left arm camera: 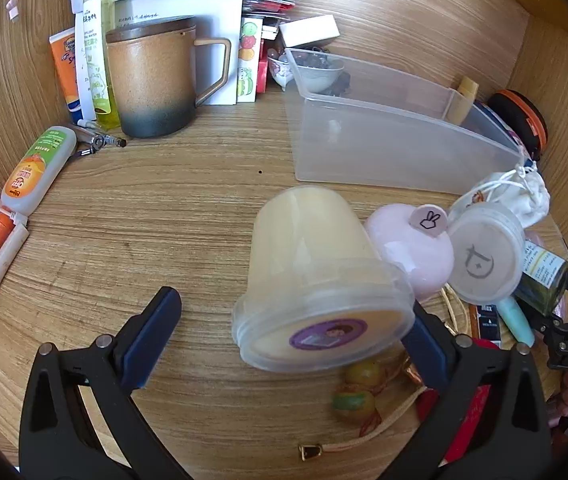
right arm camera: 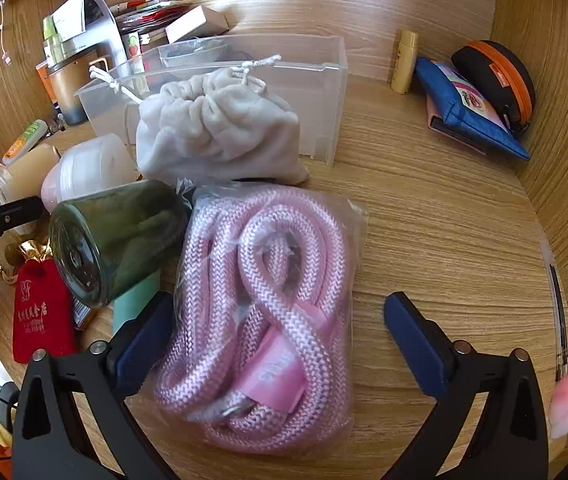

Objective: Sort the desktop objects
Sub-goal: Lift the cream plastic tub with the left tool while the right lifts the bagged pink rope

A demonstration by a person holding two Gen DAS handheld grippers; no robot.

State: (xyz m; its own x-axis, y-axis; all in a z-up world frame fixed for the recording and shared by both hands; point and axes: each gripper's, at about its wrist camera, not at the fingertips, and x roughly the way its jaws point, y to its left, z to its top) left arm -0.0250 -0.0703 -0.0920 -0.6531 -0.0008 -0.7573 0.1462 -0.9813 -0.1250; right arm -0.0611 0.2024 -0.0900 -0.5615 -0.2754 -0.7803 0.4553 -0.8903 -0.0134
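Kept the left gripper (left arm camera: 292, 300) with fingers spread wide, pinching nothing. Found a pale yellow tub (left arm camera: 308, 248) lying on its side between them, clear lid toward the camera, rim right up against the right finger (left arm camera: 424, 344) and well apart from the left one; could not tell whether rim and finger touched. Noted a pink round case (left arm camera: 416, 252) just right of the tub and a small white-lidded jar (left arm camera: 484, 256) beside that, both crowding the right side. Spotted a beaded charm (left arm camera: 360, 388) on the bench (left arm camera: 164, 220) just near of the tub's lid. Saw a brown mug (left arm camera: 152, 80) far left, an orange-labelled bottle (left arm camera: 36, 172) lying at the left edge.

Held the right gripper (right arm camera: 280, 300) likewise spread, gripping nothing. Found a bagged pink rope (right arm camera: 264, 312) flat on the bench between the fingers, its left side against the left finger, the right finger apart from it. Noted a dark green glass jar (right arm camera: 120, 236) on its side to the left, touching the bag, and a red pouch (right arm camera: 40, 312) further left. Saw a grey drawstring pouch (right arm camera: 212, 136) just beyond the rope, leaning against the clear plastic bin (right arm camera: 324, 80). Made out little inside the bin; glimpsed a small bowl (left arm camera: 312, 68) at its far end, inside or behind, could not tell. Left far right: a blue zip pouch (right arm camera: 472, 116) and a black-and-orange case (right arm camera: 496, 76).
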